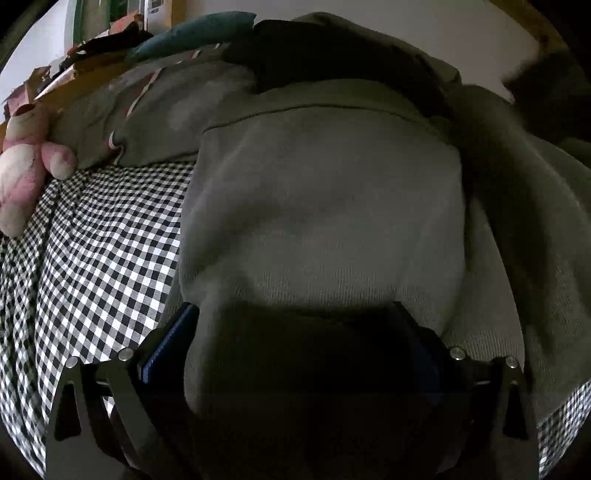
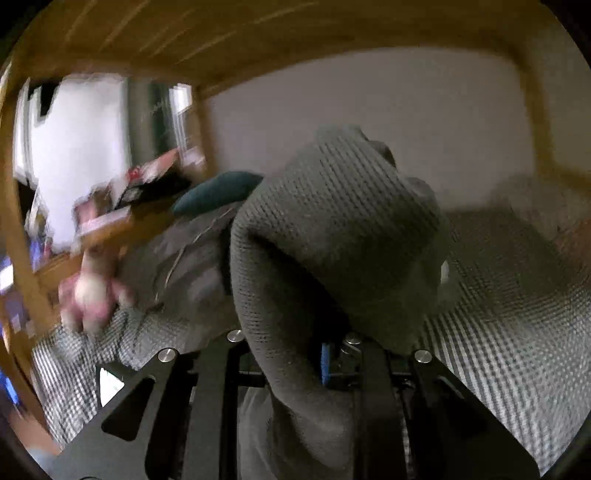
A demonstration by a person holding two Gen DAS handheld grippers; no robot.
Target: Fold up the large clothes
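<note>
1. Grey knit garment spread over checked sheet on a bed; one part draped across the left gripper, another bunched up in the right gripper.
2. Left jaws wide apart, blue pads showing at each side; thick fold of garment between them, sagging into shadow; cannot tell whether pads press on it.
3. Right jaws narrow, clamped on a wad of garment; blue pad tight against the cloth; fabric rising above the fingers and hanging below them.
4. Right view blurred; wooden frame overhead, pale wall behind.
5. Pink plush toy at the left edge of the sheet, near a grey pillow with a striped border; teal cushion beyond, touching the garment's dark far end.
6. Clutter on a wooden ledge behind the pillow; details too small to tell.
</note>
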